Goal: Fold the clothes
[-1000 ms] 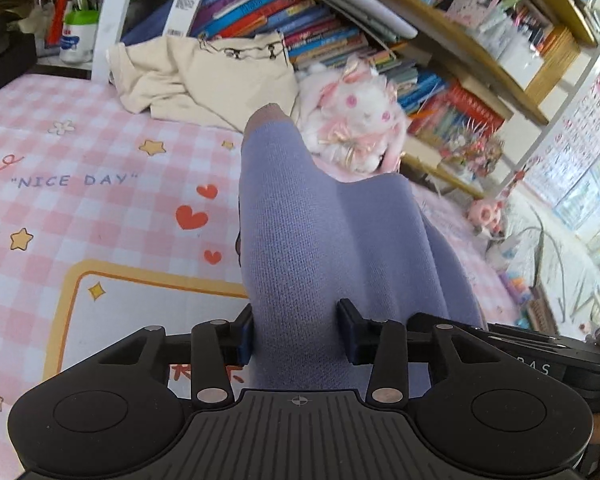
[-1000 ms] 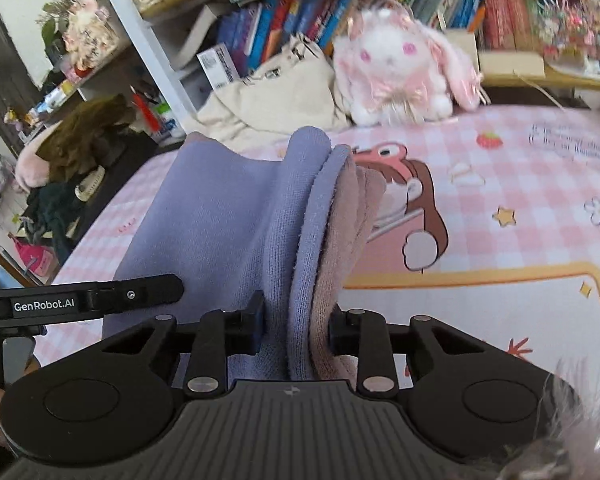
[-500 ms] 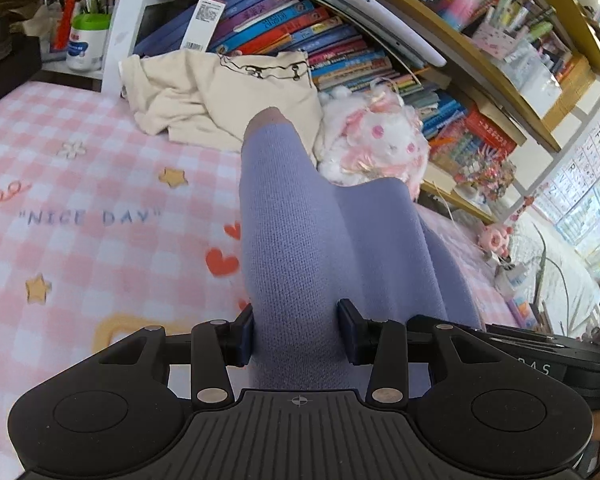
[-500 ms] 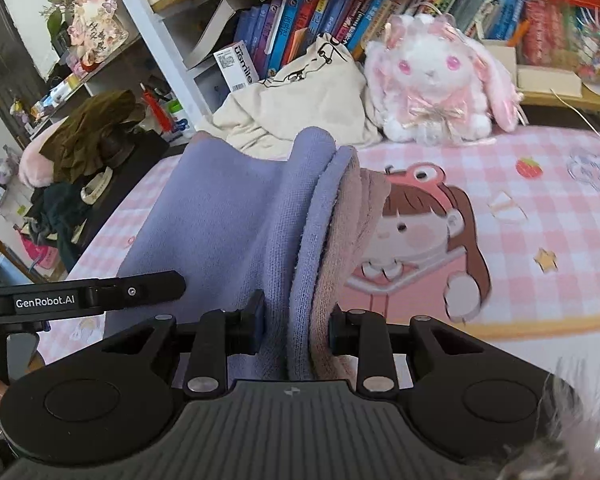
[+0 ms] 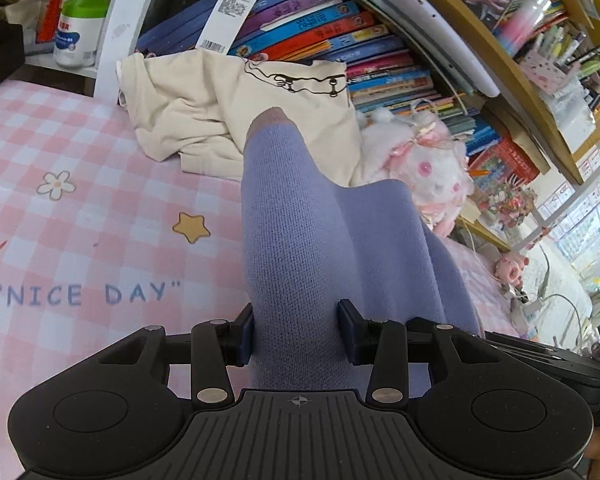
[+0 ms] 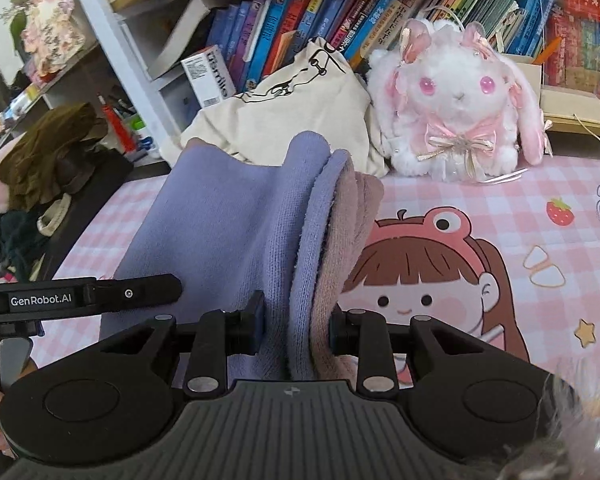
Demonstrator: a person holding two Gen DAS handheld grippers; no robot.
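Note:
A folded lilac knit garment [image 5: 316, 248] with a dusty-pink inner layer is carried between both grippers above the pink checked bedsheet [image 5: 80, 208]. My left gripper [image 5: 296, 330] is shut on a thick fold of it at one end. My right gripper [image 6: 294, 326] is shut on the other end, where the lilac garment [image 6: 228, 232] shows stacked lilac and pink layers. The left tool's black body [image 6: 80, 298] shows at the left of the right wrist view. A cream garment [image 5: 228, 108] lies crumpled against the bookshelf just ahead.
A bookshelf packed with books [image 5: 340, 36] runs along the far edge of the bed. A white and pink plush rabbit [image 6: 456, 108] sits against it beside the cream garment [image 6: 292, 120]. A white shelf post [image 5: 120, 24], a pen tub [image 5: 80, 28] and dark clothes [image 6: 48, 152] stand left.
Both grippers carried the lilac garment forward across the bed toward the bookshelf. The cream garment and plush rabbit are now much closer. Neither grip changed.

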